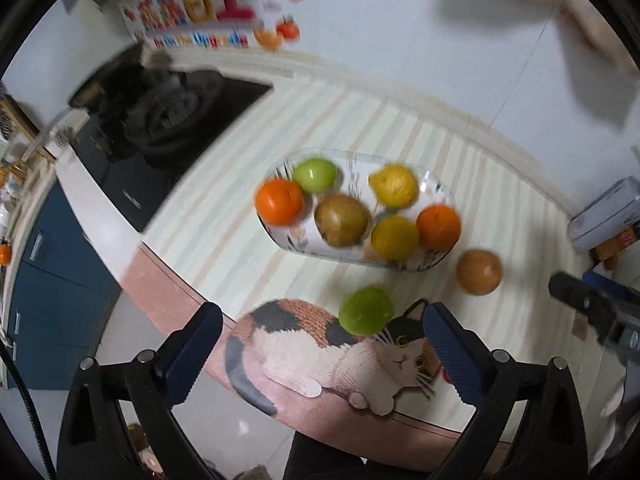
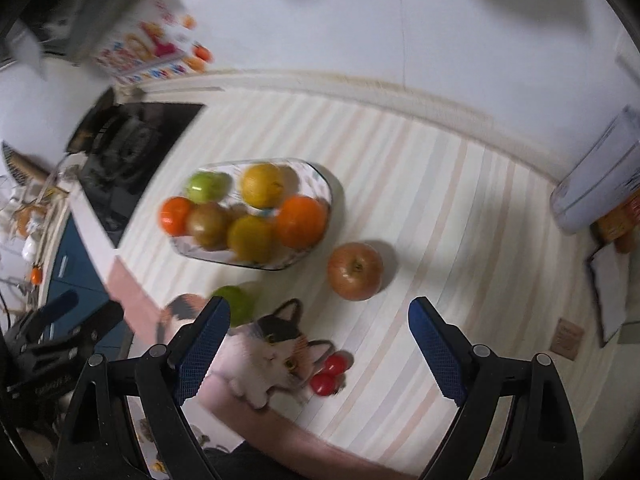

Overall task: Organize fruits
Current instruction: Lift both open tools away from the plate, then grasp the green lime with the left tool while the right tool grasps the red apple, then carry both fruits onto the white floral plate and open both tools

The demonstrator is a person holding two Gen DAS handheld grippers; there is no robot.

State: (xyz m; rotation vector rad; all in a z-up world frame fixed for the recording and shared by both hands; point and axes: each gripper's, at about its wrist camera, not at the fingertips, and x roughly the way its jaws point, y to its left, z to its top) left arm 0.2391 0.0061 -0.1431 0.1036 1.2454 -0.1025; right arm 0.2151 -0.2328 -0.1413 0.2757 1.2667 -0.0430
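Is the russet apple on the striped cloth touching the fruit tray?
Apart. The right wrist view shows a strip of striped cloth between the russet apple and the fruit tray; the left wrist view shows the same gap.

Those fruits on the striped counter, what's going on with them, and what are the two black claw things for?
A person holds a claw in each hand and is gathering fruit onto a tray. Six pieces already sit on it. A green fruit and a reddish apple lie loose on the counter beside it. The left claw is open in front of the green fruit; the right claw is open near the apple. Neither holds anything.
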